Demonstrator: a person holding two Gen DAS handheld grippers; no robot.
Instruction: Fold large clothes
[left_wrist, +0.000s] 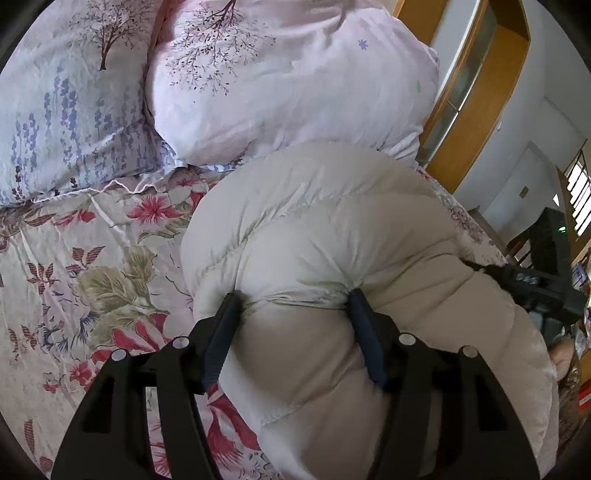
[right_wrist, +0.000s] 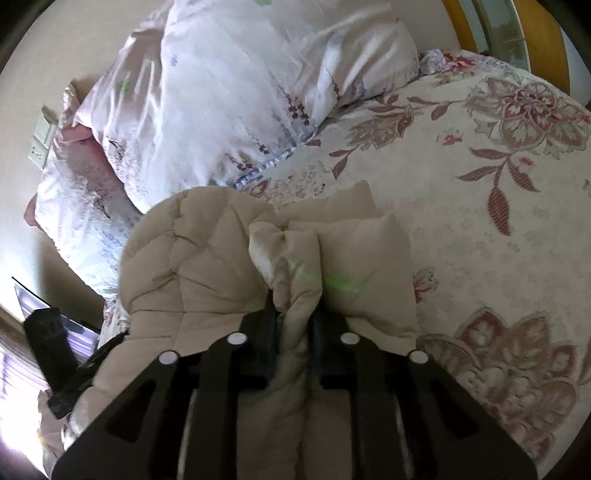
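While both tools are engaged on the garment, the fold appears to be mid-course rather than begun or finished. A beige padded jacket (left_wrist: 332, 236) lies bunched on a floral bedspread (left_wrist: 92, 266), its far end reaching close to a pale pink pillow (left_wrist: 295, 81); a second pillow with a blue flower print (left_wrist: 66, 122) sits to the left of that one.

Left gripper (left_wrist: 293, 301): the jaws stand fairly wide, and a thick roll of the jacket fills the space between them, the fabric puckering where each dark finger presses in. It is clamped on a bulky section, not a thin edge.

Right gripper (right_wrist: 293, 306): the jaws stand close together, pinching a narrow bunched ridge of the jacket (right_wrist: 258, 258). Beyond the pinch two puffed, pillow-like ends rise; whether these are sleeve, collar or hem cannot be determined. Bedspread (right_wrist: 498, 221) lies bare to the right, and the pillow (right_wrist: 221, 92) sits at far left.

Judgement of step: a doubled portion seems to be held up by both tools, ready to be carried over or laid down on the rest of the garment. Little of the jacket looks flat, so the task is likely no more than partway done.

Next move, as assessed: both grips should travel together at even height, lay the held section squarely on the lower layers, then release. Padding is springy and slippery; uneven travel would skew the fold, and it may spring back on release.
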